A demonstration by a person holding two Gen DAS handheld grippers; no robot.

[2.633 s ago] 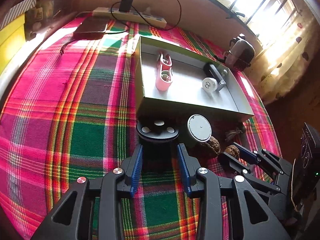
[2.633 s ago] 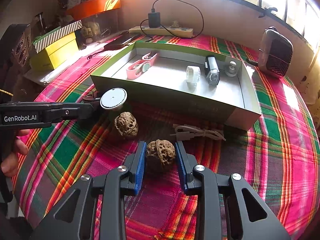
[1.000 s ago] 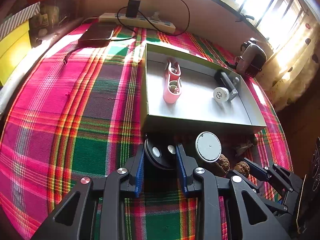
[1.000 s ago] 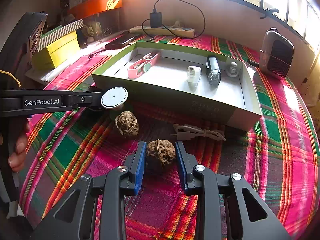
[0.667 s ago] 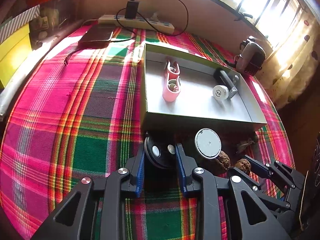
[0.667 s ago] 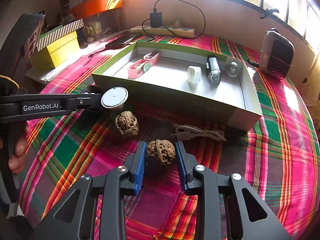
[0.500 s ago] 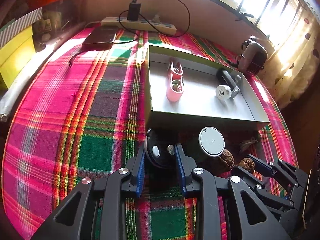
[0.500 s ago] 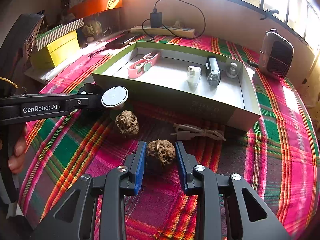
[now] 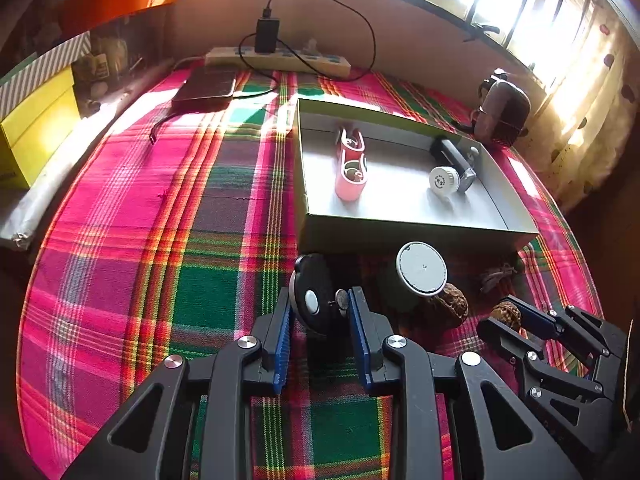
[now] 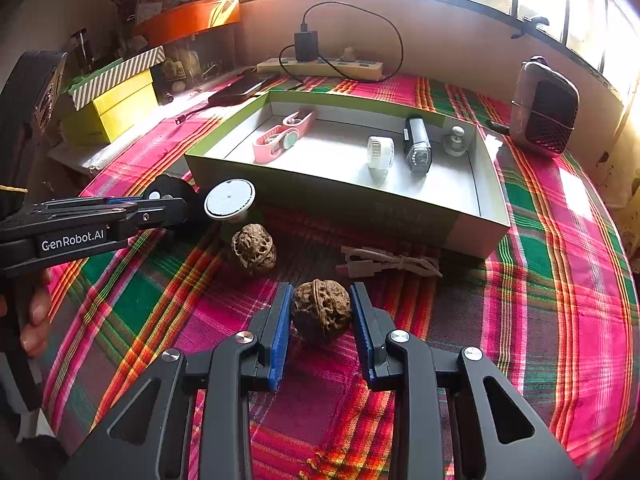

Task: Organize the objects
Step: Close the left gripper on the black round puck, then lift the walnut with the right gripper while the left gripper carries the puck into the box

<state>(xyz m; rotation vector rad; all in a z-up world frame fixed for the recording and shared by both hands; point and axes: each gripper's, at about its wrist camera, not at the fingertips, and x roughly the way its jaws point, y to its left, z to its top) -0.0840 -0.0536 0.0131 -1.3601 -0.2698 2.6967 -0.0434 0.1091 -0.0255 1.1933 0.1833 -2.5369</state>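
In front of the box (image 9: pixel 400 236), the left gripper (image 9: pixel 320 312) is closing on a black disc (image 9: pixel 316 296), tilted for lifting; the right gripper (image 10: pixel 320 312) clasps a walnut (image 10: pixel 322 310), likely box-bound.

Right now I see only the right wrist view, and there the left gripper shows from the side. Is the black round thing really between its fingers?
Observer: Yes. In the left wrist view the black disc stands on its edge between the blue pads of the left gripper, whose jaws are closing.
Operator: Does that gripper touch the grey-topped can beside it?
Observer: No. The grey-topped can stands to the right of the pads, with a dark gap between them.
Operator: Which face of the disc looks toward the gripper's camera?
Observer: The face with a white round button.
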